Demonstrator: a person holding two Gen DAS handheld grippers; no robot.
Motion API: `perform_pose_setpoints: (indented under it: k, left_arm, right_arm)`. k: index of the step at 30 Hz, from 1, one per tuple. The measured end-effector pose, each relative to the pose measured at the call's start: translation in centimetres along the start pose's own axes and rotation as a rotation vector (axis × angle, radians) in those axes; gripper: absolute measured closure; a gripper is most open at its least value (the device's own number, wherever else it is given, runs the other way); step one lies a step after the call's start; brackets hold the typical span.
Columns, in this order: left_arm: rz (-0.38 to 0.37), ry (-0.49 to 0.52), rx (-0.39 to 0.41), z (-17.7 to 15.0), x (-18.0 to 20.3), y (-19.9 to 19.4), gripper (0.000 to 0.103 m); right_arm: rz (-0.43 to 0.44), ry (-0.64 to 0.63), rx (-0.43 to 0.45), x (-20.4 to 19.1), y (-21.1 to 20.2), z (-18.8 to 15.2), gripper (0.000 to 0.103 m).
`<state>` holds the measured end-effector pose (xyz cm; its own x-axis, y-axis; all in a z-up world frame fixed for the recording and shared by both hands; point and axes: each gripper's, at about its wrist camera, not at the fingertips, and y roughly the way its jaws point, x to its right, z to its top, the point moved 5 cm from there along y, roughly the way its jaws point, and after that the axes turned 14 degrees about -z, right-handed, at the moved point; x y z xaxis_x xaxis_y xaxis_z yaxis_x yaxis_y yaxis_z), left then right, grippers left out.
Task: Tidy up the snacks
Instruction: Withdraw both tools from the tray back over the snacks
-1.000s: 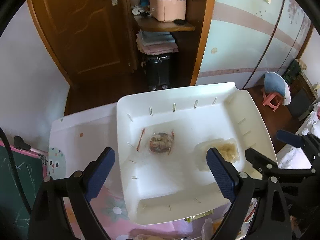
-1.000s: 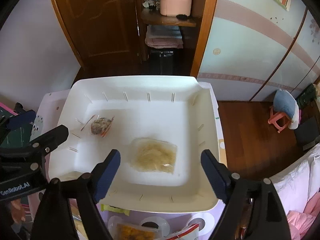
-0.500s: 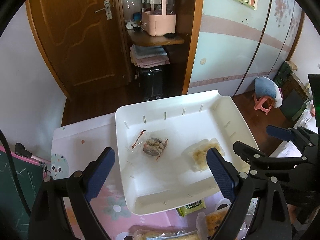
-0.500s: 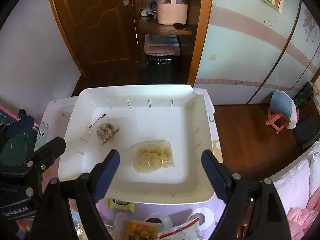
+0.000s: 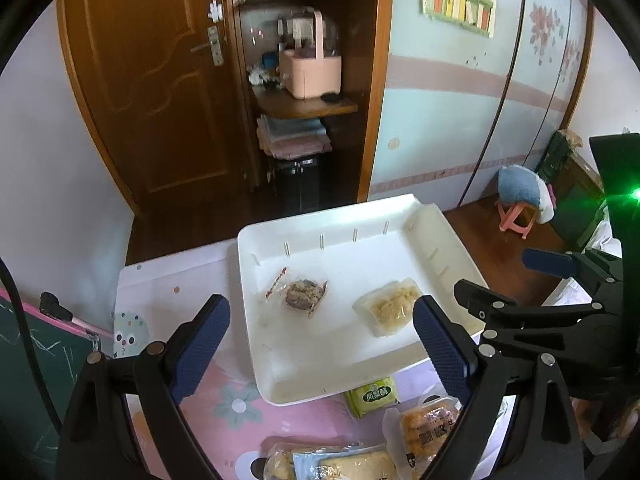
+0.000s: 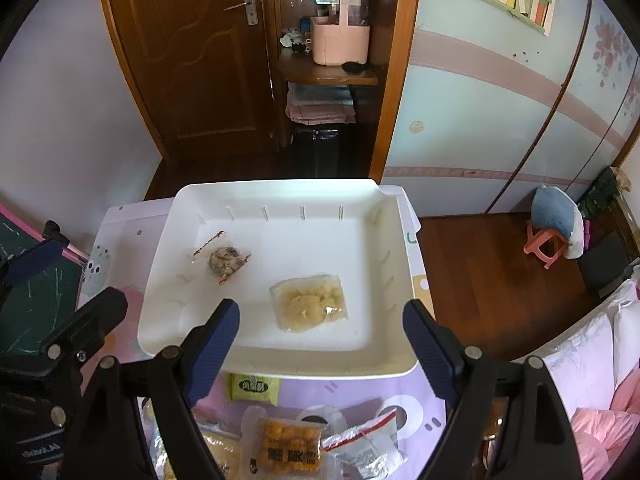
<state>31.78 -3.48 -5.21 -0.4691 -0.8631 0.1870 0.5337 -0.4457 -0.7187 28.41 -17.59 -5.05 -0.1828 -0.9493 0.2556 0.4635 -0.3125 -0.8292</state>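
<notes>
A white tray [image 5: 344, 380] [image 6: 264, 364] sits on the pink-patterned table. In it lie a dark round snack in clear wrap [image 5: 304, 294] [image 6: 224, 260] and a pale yellow snack packet [image 5: 390, 310] [image 6: 312, 304]. In front of the tray lie a green packet [image 5: 372, 394] [image 6: 252, 388], an orange snack packet [image 5: 426, 428] [image 6: 288, 444] and more packets [image 5: 328, 464]. My left gripper [image 5: 320, 344] is open and empty above the tray's near edge. My right gripper [image 6: 320, 344] is open and empty, also shown at the right in the left wrist view [image 5: 516, 280].
A green chalkboard [image 5: 36, 364] [image 6: 28, 292] stands at the table's left. The table's far edge drops to a wooden floor. Behind are a door [image 6: 192, 52], a shelf with a pink basket [image 6: 340, 40] and a pink stool [image 6: 548, 244].
Both grippers have pulled back and up from the tray. The packets in front of the tray have come into view. Both stay open and empty.
</notes>
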Motion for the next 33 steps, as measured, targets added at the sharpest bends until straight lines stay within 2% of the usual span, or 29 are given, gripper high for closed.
perform_pose_setpoints:
  k: [5,10,14,19,24,28,33]
  left_arm:
    - [0.018,0.033,0.029,-0.9,0.8,-2.0,0.011]
    - [0.012,0.018,0.043,-2.4,1.5,-4.7,0.011]
    - [0.035,0.014,0.064,-4.2,2.4,-6.8,0.011]
    - [0.026,-0.019,0.039,-6.9,3.7,-9.2,0.011]
    - [0.066,-0.036,0.047,-9.3,4.5,-11.7,0.011]
    - [0.056,-0.080,0.042,-11.2,4.6,-13.0,0.011]
    - [0.083,-0.133,0.024,-14.0,3.9,-14.1,0.011]
  right_arm:
    - [0.008,0.003,0.011,0.0,-1.8,-1.0,0.019]
    - [0.043,-0.011,0.034,-0.2,-4.3,-2.2,0.019]
    - [0.063,-0.031,0.052,-0.1,-6.4,-3.8,0.019]
    - [0.089,-0.045,0.072,0.3,-9.0,-6.0,0.019]
    - [0.114,-0.060,0.089,0.6,-11.4,-8.3,0.019]
    - [0.116,-0.068,0.079,0.8,-12.4,-10.2,0.019]
    - [0.139,-0.092,0.072,0.2,-12.8,-12.8,0.019]
